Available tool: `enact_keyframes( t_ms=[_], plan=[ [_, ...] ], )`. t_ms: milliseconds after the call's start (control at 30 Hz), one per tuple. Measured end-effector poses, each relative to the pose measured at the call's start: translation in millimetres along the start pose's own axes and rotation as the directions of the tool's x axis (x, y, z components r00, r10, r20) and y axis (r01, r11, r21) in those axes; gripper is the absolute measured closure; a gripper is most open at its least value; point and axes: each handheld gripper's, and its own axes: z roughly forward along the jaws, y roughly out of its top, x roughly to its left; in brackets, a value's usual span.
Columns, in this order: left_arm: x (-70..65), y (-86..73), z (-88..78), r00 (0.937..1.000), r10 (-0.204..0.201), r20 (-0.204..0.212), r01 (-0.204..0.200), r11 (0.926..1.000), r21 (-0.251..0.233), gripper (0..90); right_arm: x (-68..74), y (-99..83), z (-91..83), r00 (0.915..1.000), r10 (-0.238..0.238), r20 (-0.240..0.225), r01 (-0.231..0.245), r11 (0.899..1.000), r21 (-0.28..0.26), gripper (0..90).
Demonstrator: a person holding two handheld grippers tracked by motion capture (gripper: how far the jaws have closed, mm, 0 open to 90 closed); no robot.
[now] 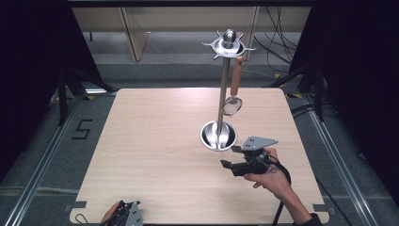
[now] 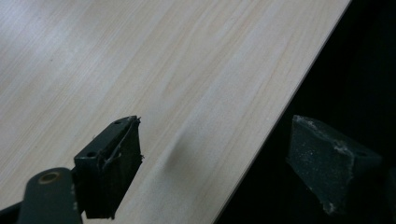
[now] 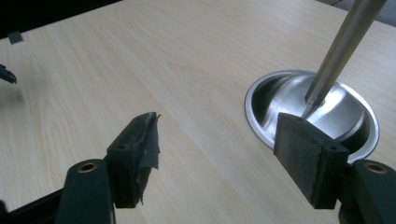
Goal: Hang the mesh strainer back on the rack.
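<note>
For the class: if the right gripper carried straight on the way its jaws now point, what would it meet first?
Probably the bare wooden table. The right gripper stands open and empty, aimed down at the tabletop, with the stand's steel base dish just off its line beside one jaw. Depth is hard to judge.

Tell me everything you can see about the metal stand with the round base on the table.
The metal stand looks like polished steel. Its round, dish-shaped base sits on the wooden table, right of centre. A straight, slim pole rises from the base's middle and appears upright. At the top is a small round plate with a ball knob and thin hooks pointing outward. A strainer with a brown handle hangs from one hook, its mesh bowl downward. The right gripper is beside the base, jaws open, not touching it.
</note>
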Motion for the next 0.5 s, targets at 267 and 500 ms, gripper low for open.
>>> enact_keyframes(
  t_ms=[267, 500],
  plan=[
    [0.0, 0.1, 0.0, 1.0000, 0.000, 0.000, 0.000, 1.0000, -0.001, 16.8, 5.3, -13.5, 3.0, 0.9997, -0.023, 0.004, 0.023, 0.999, 0.030, 30.3],
    [-0.1, 0.0, 0.0, 1.0000, -0.001, 0.000, 0.001, 1.0000, 0.000, 16.8, 7.4, -25.7, 3.7, 0.9995, -0.032, 0.008, 0.031, 0.998, 0.055, 29.3]
  ],
)
